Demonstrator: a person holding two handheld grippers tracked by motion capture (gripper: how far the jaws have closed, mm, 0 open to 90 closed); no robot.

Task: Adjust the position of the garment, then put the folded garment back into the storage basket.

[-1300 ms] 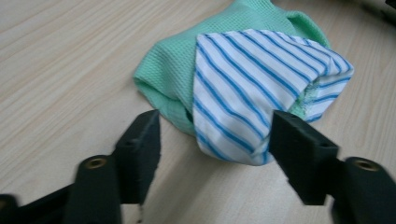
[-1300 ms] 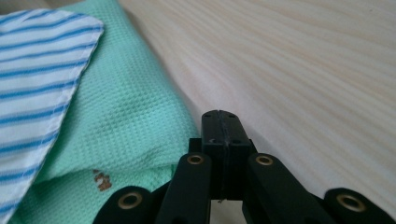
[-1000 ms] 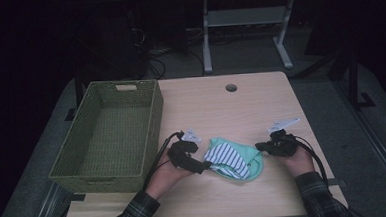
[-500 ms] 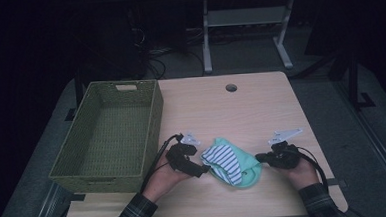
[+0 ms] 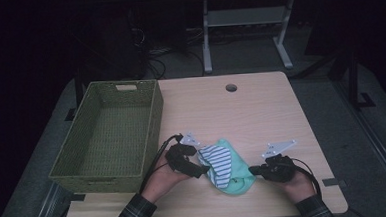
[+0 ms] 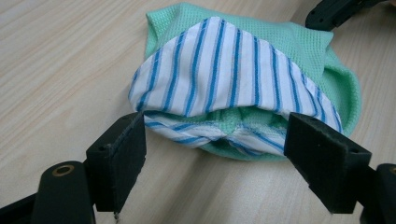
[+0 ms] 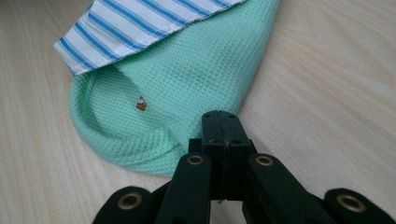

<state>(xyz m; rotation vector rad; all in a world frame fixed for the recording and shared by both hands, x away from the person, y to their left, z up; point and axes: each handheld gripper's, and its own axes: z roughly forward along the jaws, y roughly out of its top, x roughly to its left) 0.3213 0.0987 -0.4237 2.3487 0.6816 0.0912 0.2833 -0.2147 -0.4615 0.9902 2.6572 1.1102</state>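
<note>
The cloth, a mint green waffle piece with a white and blue striped layer folded over it, lies on the near part of the table, just right of the woven basket, which is empty. The basket stands at the left side of the table.

The left gripper is spread wide, its jaws on both sides of the near striped edge but not yet closing on it. The right gripper has its jaws pressed together at the green edge; if cloth is between them I cannot tell.

I judge that the step is folding or gathering the cloth. The next move probably needs the left jaws to close on all layers of the striped edge.
</note>
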